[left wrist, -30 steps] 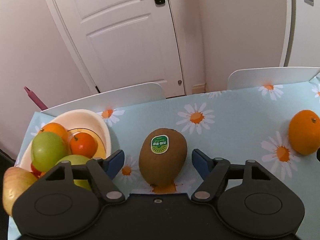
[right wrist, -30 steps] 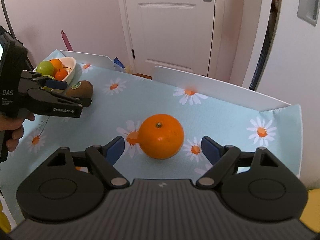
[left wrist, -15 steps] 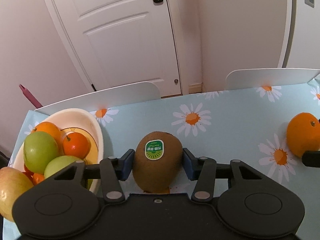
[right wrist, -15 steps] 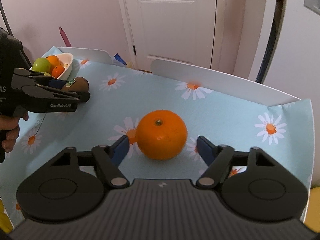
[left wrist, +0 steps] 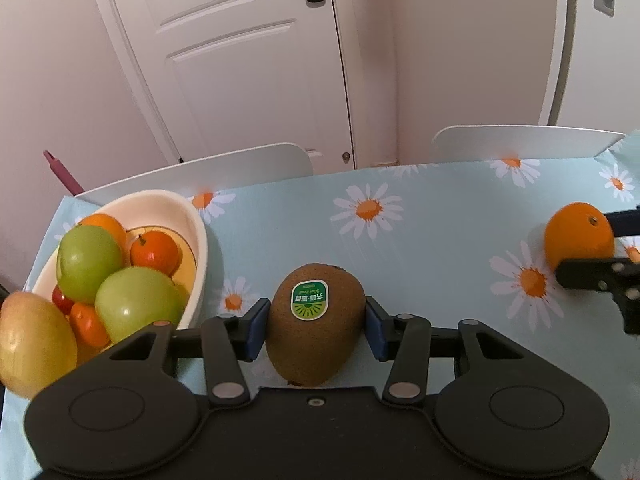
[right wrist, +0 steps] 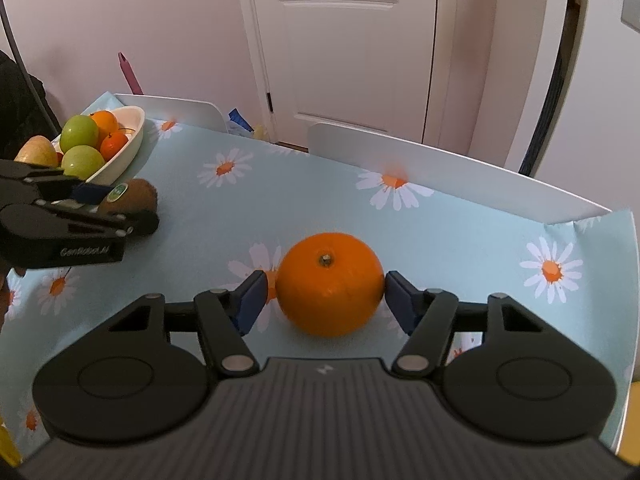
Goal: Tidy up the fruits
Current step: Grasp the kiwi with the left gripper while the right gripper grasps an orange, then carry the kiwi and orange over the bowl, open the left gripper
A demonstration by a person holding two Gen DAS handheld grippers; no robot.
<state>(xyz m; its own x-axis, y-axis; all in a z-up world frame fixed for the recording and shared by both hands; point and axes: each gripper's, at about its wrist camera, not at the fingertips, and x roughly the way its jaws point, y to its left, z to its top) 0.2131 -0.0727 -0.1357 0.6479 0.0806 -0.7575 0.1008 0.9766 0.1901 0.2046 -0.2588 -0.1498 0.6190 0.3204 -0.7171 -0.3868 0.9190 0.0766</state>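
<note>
My left gripper (left wrist: 315, 326) is shut on a brown kiwi (left wrist: 315, 322) with a green sticker, just right of the white fruit bowl (left wrist: 196, 224). The bowl holds green apples (left wrist: 136, 300), small oranges (left wrist: 154, 252) and a yellow-red apple (left wrist: 34, 344). My right gripper (right wrist: 326, 296) has its blue pads against both sides of a large orange (right wrist: 329, 282) on the daisy tablecloth. The orange (left wrist: 578, 236) also shows at the far right of the left wrist view, and the kiwi (right wrist: 134, 198) and bowl (right wrist: 128, 148) at the left of the right wrist view.
The table has a light blue daisy tablecloth (right wrist: 320, 200). Two white chair backs (left wrist: 208, 172) (left wrist: 520, 140) stand along the far edge, with a white door (left wrist: 240, 60) behind. A pink stick (left wrist: 60, 172) leans at the far left corner.
Both grippers have closed: the left one onto the kiwi, the right one onto the orange. The kiwi sits slightly higher in the left wrist view.
</note>
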